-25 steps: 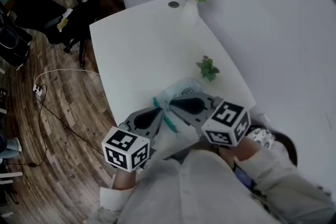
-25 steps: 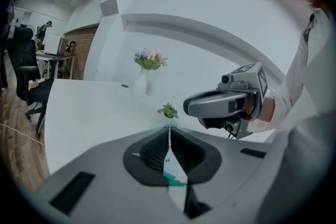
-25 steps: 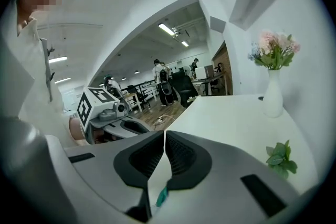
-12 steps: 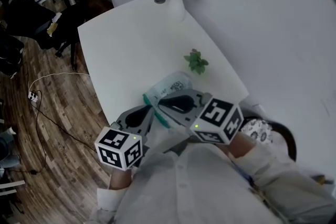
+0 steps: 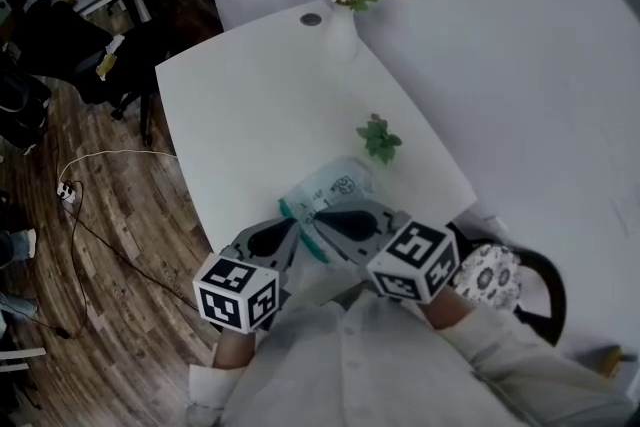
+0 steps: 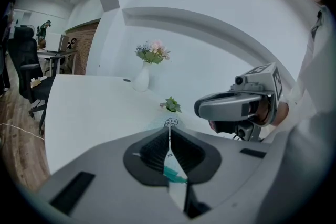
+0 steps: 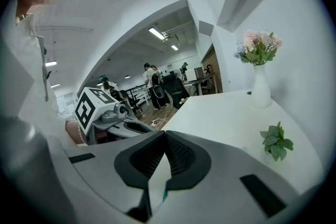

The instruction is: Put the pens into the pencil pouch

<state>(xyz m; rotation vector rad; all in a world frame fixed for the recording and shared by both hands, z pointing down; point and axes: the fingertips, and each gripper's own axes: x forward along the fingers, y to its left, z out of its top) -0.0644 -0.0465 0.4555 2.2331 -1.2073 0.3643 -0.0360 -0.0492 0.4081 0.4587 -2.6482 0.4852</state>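
A translucent pencil pouch [image 5: 338,183] with a teal zipper lies at the near edge of the white table [image 5: 250,105]. Both grippers hold it. My left gripper [image 5: 298,225] is shut on the pouch's left end; in the left gripper view a thin sheet and the teal zipper [image 6: 173,173] sit pinched between the jaws. My right gripper [image 5: 318,213] is shut on the pouch just beside it, and its jaws have just closed a little further on the sheet [image 7: 156,178]. The two grippers point toward each other, tips almost touching. No pens show in any view.
A white vase of flowers [image 5: 338,33] stands at the table's far end, and a small green plant [image 5: 378,137] sits near the right edge just beyond the pouch. A chair with a patterned cushion [image 5: 490,273] is at my right. Wooden floor with a cable [image 5: 90,215] lies to the left.
The head view has swung about. Both grippers stay on the pouch at the table's near edge, their marker cubes a little lower in the picture.
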